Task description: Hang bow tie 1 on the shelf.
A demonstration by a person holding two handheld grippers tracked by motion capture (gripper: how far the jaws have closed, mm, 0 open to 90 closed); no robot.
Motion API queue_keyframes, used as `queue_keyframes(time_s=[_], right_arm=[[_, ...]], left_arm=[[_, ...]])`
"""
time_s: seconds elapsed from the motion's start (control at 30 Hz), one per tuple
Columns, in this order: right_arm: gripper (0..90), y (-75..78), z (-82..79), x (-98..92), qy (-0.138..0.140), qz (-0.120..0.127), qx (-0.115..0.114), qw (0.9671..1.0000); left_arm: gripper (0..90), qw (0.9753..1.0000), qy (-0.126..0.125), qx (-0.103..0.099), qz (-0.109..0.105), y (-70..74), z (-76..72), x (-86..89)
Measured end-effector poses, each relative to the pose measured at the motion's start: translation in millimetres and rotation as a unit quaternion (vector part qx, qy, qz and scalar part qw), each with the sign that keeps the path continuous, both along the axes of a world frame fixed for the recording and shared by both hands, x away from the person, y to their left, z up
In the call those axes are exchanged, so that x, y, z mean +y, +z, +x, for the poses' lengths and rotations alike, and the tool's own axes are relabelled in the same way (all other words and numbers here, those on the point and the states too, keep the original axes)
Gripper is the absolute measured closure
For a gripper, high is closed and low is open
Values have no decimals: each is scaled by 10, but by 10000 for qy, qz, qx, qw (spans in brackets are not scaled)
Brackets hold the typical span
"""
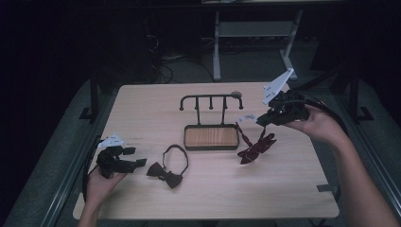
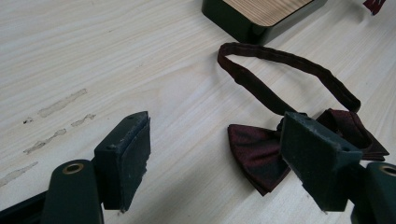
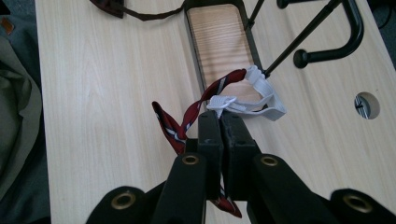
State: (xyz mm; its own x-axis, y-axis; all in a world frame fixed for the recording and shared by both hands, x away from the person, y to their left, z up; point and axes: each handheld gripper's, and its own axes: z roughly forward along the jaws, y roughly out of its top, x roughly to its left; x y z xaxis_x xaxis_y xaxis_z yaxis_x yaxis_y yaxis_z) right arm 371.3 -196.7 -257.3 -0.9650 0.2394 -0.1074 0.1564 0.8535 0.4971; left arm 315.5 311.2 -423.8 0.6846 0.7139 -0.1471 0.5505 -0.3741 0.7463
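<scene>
Two bow ties — right gripper (image 3: 219,122) apparently pinching striped bow tie (image 3: 180,125).

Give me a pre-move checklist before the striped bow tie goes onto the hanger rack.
1. Right gripper shut on the striped bow tie: ok.
2. Tie lifted off the table: not ok, its lower end seems to rest on the wood.
3. White strap open as a loop: cannot tell.
4. Rack pegs free: ok.
5. Left gripper open, away from the rack: ok.
6. Dark bow tie out of the path: ok.
</scene>
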Motion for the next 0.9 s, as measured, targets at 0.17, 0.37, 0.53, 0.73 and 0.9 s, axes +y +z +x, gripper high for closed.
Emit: queue_keyframes(time_s=[0.17,0.37,0.53,0.73,0.9], right_arm=[[868,69,22,50,21,9,-49,10000],[868,149,66,88,48,50,-81,9999],[868,202,88,120,66,59,-106,9999],[868,244,93,154,100,61,-123,9999],[868,258,47,201,171,28,-182,9997]], left_arm=[[244,10000,-3,5,-6,-3,3,-1],[243,10000,3,-2,-28,1,0,2],[243,10000,-6,3,-27,0,1,1],[243,10000,-1,-2,-28,3,1,9],[243,10000,-7,-21,-20,6,-1,10]])
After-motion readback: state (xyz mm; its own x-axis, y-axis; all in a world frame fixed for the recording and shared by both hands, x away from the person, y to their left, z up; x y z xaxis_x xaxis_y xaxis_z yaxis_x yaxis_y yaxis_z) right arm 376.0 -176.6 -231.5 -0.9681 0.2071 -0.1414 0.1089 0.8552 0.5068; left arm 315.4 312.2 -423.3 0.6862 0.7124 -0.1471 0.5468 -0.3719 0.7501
